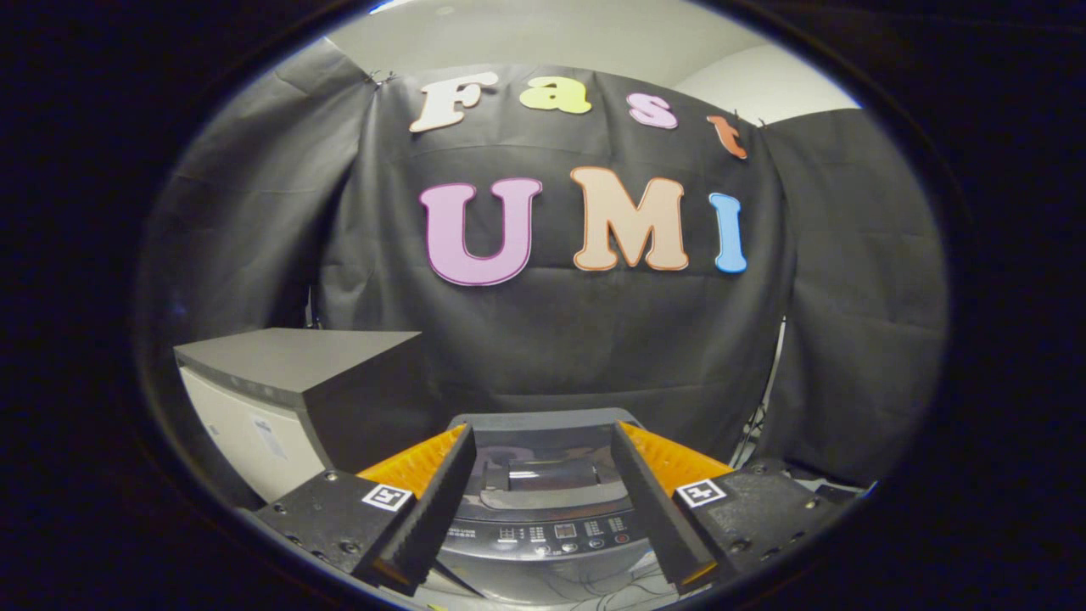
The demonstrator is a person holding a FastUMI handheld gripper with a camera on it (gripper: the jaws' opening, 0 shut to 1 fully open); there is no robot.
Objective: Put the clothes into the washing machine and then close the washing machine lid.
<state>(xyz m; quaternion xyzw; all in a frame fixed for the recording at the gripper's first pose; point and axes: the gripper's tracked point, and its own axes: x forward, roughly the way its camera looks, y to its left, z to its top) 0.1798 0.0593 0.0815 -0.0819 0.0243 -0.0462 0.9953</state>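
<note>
A grey top-loading washing machine (543,475) stands just ahead of and below my gripper (540,437). Its dark glossy lid (543,454) lies flat and down between my fingers, with a handle recess (543,475) near its front. The control panel (551,535) with buttons faces me below the lid. My gripper hovers above the machine, open, with nothing between its fingers.
A second appliance with a grey top and white side (280,382) stands to the left of the washer. The black cloth wall (848,339) hangs close behind both. Cables (755,424) run down at the right behind the machine.
</note>
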